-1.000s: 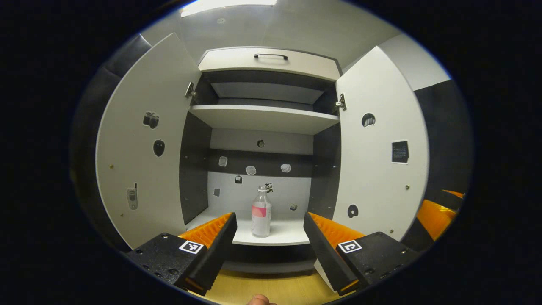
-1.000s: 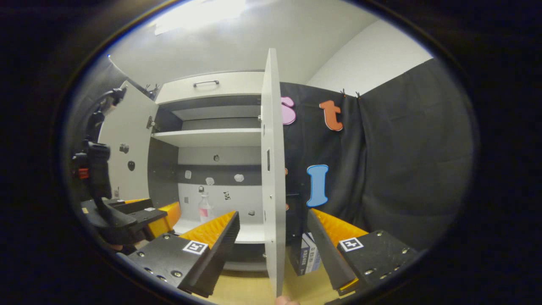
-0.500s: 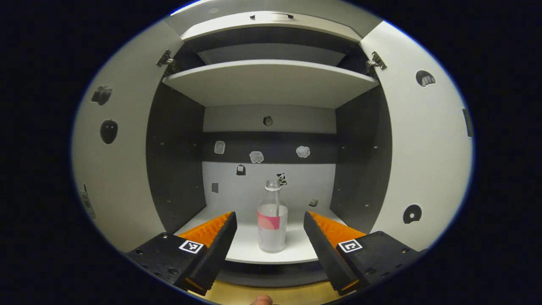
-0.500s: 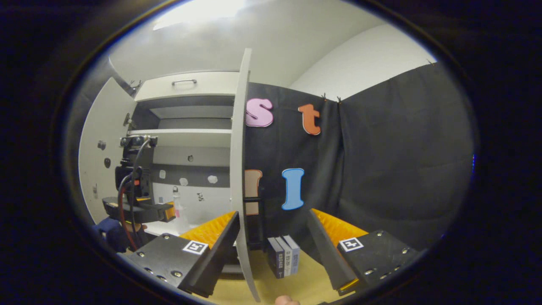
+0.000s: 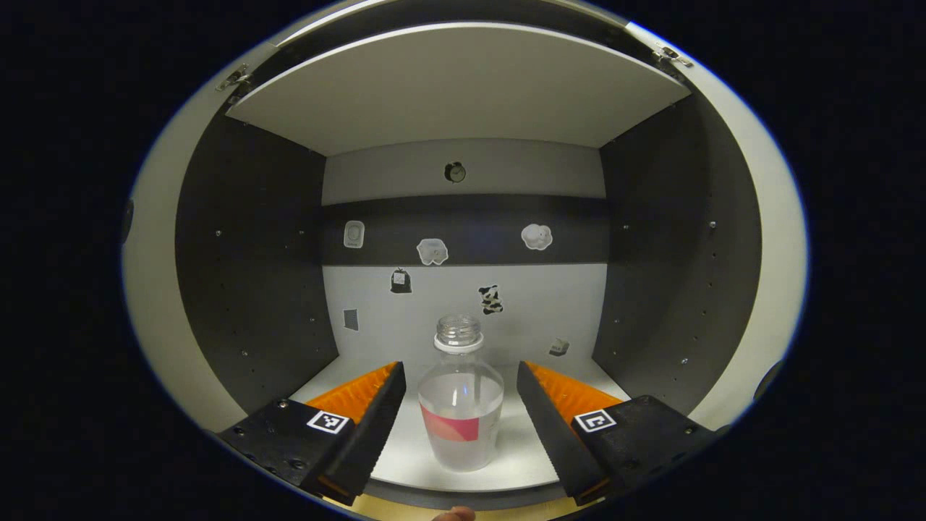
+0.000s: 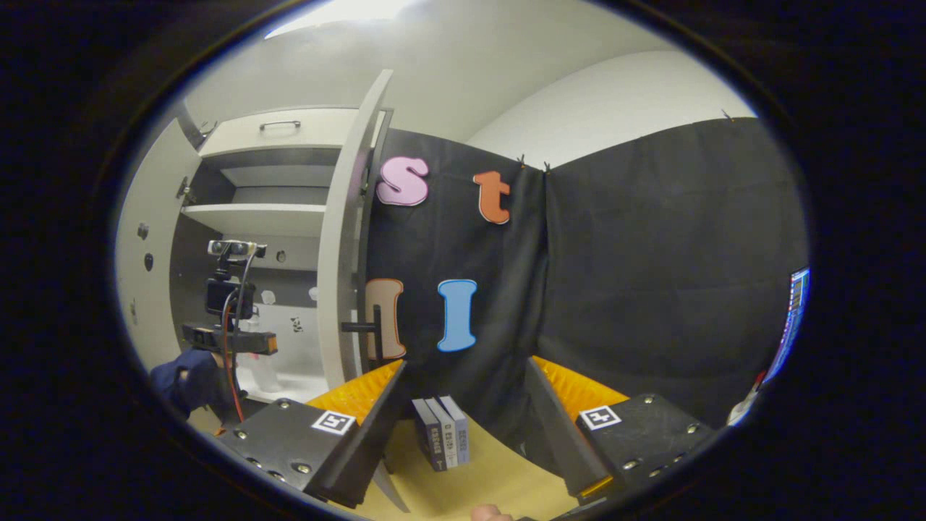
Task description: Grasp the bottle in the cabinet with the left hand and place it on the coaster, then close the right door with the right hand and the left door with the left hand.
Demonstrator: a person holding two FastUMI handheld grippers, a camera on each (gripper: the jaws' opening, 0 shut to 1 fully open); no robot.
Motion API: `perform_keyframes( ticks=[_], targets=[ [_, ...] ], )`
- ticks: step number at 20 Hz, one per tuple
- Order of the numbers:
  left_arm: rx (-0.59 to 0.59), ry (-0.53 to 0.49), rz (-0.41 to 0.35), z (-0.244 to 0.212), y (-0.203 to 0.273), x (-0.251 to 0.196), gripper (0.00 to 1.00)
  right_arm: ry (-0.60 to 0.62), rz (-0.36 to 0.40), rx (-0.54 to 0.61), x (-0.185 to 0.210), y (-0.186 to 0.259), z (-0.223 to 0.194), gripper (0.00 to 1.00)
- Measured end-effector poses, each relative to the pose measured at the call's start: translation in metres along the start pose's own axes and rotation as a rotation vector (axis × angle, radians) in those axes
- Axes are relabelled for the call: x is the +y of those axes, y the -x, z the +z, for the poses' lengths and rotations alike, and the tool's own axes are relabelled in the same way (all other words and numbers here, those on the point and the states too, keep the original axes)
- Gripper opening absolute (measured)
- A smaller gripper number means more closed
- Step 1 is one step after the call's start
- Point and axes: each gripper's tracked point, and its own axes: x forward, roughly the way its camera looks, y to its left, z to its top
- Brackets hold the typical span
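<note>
Right now the left gripper sits low in the centre of the left gripper view, fingers spread wide, and the bottle stands upright between them with a clear gap on each side, so nothing is pinched. It's a clear bottle with a pink label, resting near the front edge of the cabinet's bottom shelf. Behind it, small stickers dot the back wall, and the upper shelf spans the top of the frame, with dark side panels left and right.

Over in the right gripper view, the right gripper is at bottom centre, fingers also apart and holding nothing, hovering over the wooden bench. Between its fingers, farther off, a few books stand upright on the bench. Left of centre, the right door is seen nearly edge-on, open. Farther left, the other gripper reaches into the cabinet, held by a hand in a dark sleeve, with the left door open at the frame's left edge.
</note>
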Motion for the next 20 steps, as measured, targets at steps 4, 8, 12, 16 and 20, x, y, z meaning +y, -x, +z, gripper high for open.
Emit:
perform_keyframes(
  ticks=[4, 8, 12, 16, 20],
  targets=[
    [0.057, 0.007, 0.01, -0.017, -0.013, 0.005, 0.84, 0.0, -0.002, 0.0, -0.002, -0.003, 0.0, 0.93],
    [0.046, 0.014, -0.004, -0.015, -0.009, 0.009, 0.78, 0.001, 0.019, 0.003, 0.004, -0.004, -0.002, 0.94],
    [0.038, 0.029, -0.065, -0.011, 0.012, 0.004, 0.78, 0.001, 0.043, 0.0, 0.008, -0.004, -0.002, 0.93],
    [0.006, 0.017, -0.134, -0.001, 0.051, -0.004, 0.77, -0.005, 0.065, -0.011, 0.011, 0.0, 0.001, 0.94],
    [-0.014, 0.024, -0.214, 0.0, 0.099, -0.015, 0.77, -0.01, 0.086, -0.018, 0.012, 0.01, 0.004, 0.94]
  ],
)
